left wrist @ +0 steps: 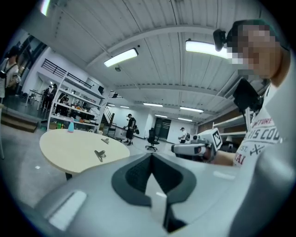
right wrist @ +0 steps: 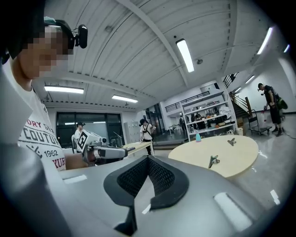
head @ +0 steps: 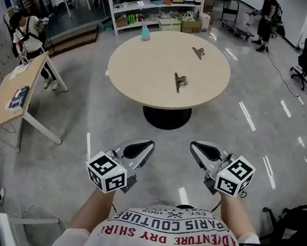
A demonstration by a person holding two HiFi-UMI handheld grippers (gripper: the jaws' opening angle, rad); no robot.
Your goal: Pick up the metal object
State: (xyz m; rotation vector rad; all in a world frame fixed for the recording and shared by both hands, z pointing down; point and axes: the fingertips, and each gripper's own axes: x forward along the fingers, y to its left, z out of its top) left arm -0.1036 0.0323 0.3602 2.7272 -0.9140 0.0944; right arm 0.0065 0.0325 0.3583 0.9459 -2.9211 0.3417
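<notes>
Polished grey floor [head: 82,117] ran through a large open workroom, and a round pale table [head: 142,74] on a dark pedestal stood ahead of the person wearing the camera. Two metal pieces lay on its top, well apart from each other. The nearer metal clip [head: 179,82] sat close to the middle of the table. The farther metal clip [head: 199,52] lay toward the back right edge. From this distance both looked like binder clips, though their detail was too small to be sure. A small blue bottle [head: 145,33] stood upright at the far left rim. White shelving [head: 150,6] loaded with boxes ran behind the table. A rectangular wooden desk [head: 26,77] stood to the left with a seated person [head: 27,36] beside it, a standing person in black [head: 266,19] was at the far right, and an office chair [head: 306,60] stood near the right wall.

Both tools were held low in front of the wearer's shirt, short of the table and nearly level. The left gripper [head: 150,143] had its jaws clenched together with nothing between them. The right gripper [head: 193,144] was likewise pressed closed and empty. Neither touched the table or either clip, and the two pointed roughly side by side toward the table, with the nearer clip ahead between them.
</notes>
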